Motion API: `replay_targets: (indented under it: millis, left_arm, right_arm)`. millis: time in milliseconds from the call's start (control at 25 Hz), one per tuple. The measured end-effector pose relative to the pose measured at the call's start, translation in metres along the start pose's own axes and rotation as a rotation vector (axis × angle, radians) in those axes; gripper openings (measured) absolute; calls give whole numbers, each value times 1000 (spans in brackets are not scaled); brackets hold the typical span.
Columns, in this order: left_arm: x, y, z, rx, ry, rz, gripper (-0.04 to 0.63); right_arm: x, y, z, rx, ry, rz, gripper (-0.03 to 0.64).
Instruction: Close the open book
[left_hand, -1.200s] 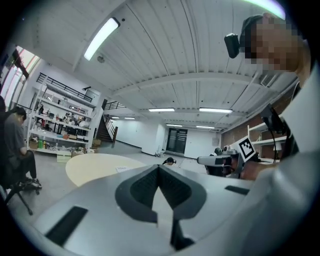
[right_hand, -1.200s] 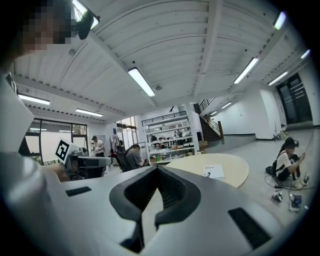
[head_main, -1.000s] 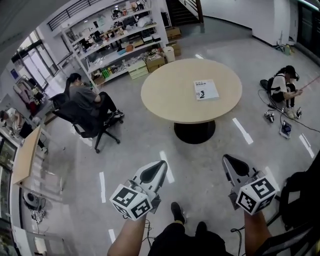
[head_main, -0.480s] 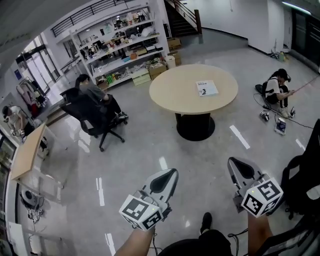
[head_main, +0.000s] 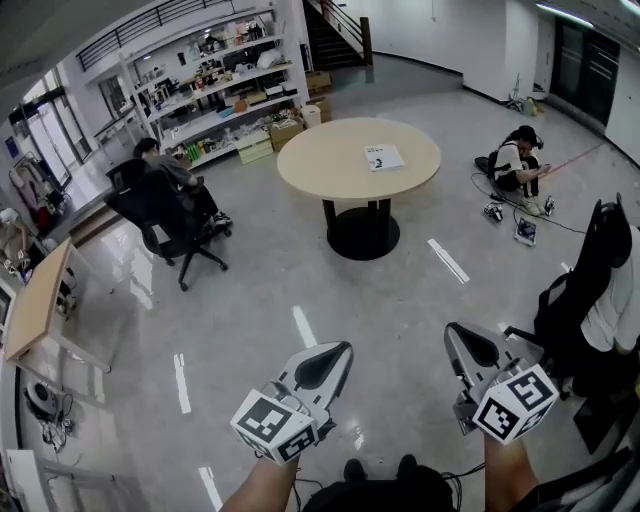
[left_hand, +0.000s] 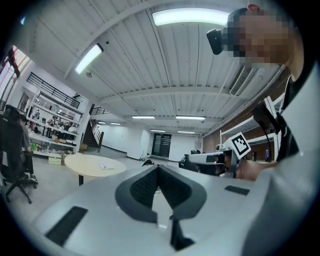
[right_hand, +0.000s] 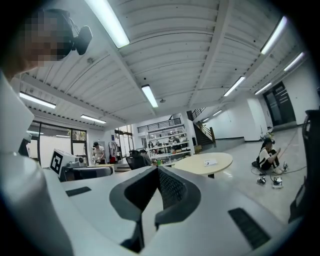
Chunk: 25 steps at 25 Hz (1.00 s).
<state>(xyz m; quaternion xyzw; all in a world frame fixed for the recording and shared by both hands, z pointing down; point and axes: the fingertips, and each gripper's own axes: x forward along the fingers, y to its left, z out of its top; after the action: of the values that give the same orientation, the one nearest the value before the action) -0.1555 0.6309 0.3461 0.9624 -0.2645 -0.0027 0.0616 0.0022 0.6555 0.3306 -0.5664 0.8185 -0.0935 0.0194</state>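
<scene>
Big open hall, grey floor. Round surface (head_main: 320, 165) far ahead, with the book (head_main: 384, 157) flat on it, too small to tell whether open or closed. Left tongs (head_main: 340, 350) and right tongs (head_main: 452, 332) both pinched together, empty, well apart from the book. Progress unclear.

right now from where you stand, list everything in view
round beige wooden table: one, beige, mid-room ahead
white book: one, white, flat on the table's right part
white shelving rack: one, white, back wall, cluttered
black office chair: one, black, left of the table
seated person: one, dark top, in that chair
person sitting on the floor: one, white top, right of the table
light wooden desk: one, pale wood, far left
left tongs: one, grey, shut, empty
right tongs: one, grey, shut, empty
</scene>
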Motion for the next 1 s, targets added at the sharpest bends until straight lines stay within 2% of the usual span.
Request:
replay_targets:
  millis: [320, 480, 840, 1000]
  left_arm:
    - [-9, -63, 9, 14, -13, -32, -11]
    - [-10, -78, 10, 16, -25, -9, -11]
    - [-15, -69, 15, 22, -42, 82, -11]
    - [-16, -66, 14, 27, -32, 92, -11]
  right_arm:
    - [-64, -3, 16, -23, -36, -22, -2]
    - [-81, -7, 11, -34, -27, -35, -2]
    - [-89, -7, 16, -25, -43, -23, -2]
    - [-87, -7, 18, -36, -48, -29, -2]
